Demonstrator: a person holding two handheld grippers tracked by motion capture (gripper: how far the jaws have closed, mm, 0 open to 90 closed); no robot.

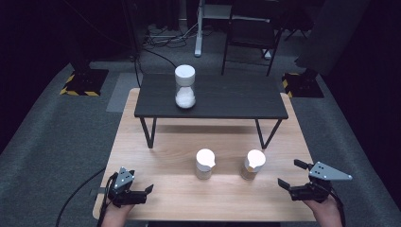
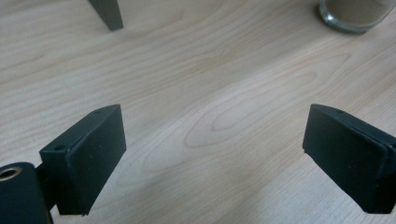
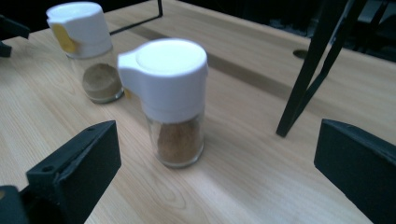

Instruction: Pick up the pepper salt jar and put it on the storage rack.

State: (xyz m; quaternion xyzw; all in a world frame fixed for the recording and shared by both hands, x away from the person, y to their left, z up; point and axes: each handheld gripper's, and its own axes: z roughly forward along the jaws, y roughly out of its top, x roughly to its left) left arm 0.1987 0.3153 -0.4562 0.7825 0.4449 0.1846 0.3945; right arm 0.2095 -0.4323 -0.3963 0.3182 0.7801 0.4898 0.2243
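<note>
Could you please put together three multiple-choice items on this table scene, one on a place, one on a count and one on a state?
1. Where does the tall jar with white contents stand?
A. on the small black table
B. on the wooden tabletop
C. on the floor

2. How many white-capped spice jars stand on the wooden tabletop?
A. one
B. two
C. four

3. How does the right gripper stand?
A. shut on a jar
B. open with nothing between its jaws
C. open, facing the nearer spice jar

Answers: 1 A, the jar rests on the dark raised top. 2 B, the nearer one and the farther spice jar stand side by side. 3 C, its jaws are wide apart and touch no jar.
</note>
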